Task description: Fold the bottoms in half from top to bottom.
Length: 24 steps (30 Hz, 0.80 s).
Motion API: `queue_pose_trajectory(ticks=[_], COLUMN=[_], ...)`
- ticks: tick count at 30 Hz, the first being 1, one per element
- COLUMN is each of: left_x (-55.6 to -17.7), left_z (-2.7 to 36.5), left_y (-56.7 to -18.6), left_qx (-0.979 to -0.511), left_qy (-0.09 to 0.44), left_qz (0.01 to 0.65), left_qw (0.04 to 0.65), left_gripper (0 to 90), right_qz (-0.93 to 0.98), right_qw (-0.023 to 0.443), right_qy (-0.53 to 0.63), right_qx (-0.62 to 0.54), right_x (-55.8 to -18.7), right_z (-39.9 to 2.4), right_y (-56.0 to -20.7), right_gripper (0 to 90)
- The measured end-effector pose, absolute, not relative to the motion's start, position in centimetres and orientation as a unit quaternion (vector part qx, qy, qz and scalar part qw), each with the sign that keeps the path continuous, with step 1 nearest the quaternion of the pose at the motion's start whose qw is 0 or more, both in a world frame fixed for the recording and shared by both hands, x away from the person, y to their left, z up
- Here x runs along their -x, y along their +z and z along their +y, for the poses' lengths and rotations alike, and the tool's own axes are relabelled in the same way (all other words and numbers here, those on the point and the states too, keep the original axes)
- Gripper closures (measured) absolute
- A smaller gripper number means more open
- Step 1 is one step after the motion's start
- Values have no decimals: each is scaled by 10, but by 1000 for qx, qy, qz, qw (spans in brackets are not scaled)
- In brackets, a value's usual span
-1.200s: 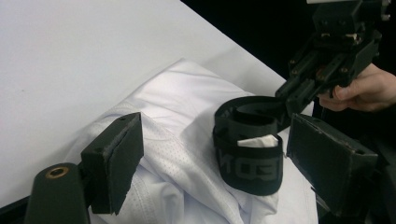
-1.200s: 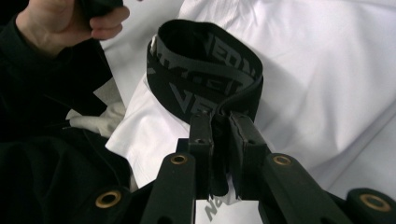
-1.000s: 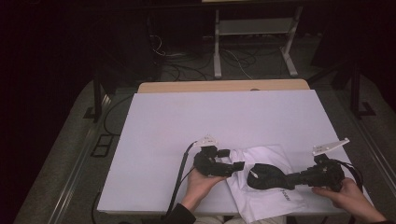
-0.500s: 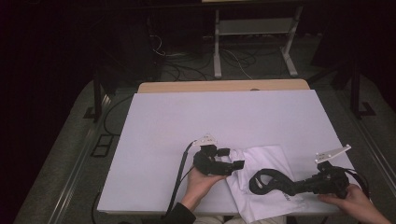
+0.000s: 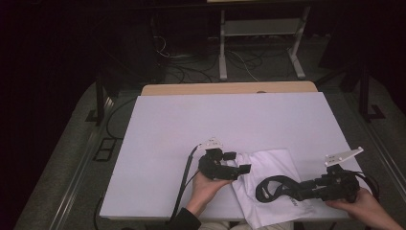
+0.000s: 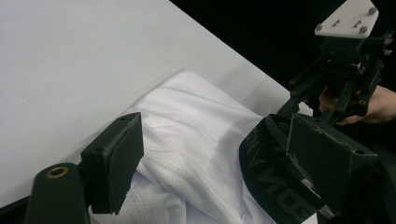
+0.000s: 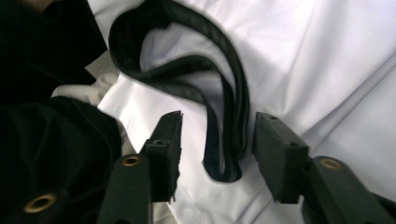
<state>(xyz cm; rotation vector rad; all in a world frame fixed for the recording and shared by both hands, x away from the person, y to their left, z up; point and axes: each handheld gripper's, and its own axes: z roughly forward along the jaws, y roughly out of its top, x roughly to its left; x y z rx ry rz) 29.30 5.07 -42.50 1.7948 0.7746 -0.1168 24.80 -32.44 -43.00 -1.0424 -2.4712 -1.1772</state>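
High view looks down; gripper views closely share the white garment (image 5: pixel 268 184).

Desk (image 5: pixel 191 143): plain white top, no pattern; tan wood strip along its far edge. Garment (image 5: pixel 268 165) on the desk's near right part: white, with a fine perforated mesh texture where seen close in the left gripper view. Band (image 5: pixel 273 187) lying on the garment: black, with darker grey lettering along it, not readable. Left gripper (image 5: pixel 238 163): black body, black pads, a brass-coloured pivot ring, light grey plate on top. Right gripper (image 5: pixel 263 190): black too, brass-coloured pivots, pale grey plate with small dark screws. Sleeve (image 5: pixel 184 221) at the desk's near edge: black. Floor (image 5: pixel 72 158) left of the desk: dull grey.
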Motion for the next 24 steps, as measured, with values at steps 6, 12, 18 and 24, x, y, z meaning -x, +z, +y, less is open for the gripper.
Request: queue_pose_trajectory(ticks=[6,12,18,24], left_x=[-293,-294,-294,-294], left_z=[51,51,52,51], left_y=[-423,-423,-423,-423], left_qx=[-761,-761,-759,-759], left_qy=[-49,-48,-47,-49], left_qz=[325,326,327,327], left_qw=[559,559,561,561], left_gripper=[181,179,179,179], right_qz=[-830,-831,-832,-831], right_qw=[97,92,90,86], right_qy=[-426,-425,-429,-434], right_qx=[347,348,340,336], right_x=[-259,-275,-287,-298], right_z=[-324,-314,-300,-291], right_y=[-418,-413,-408,-406], right_gripper=[430,449,489,546])
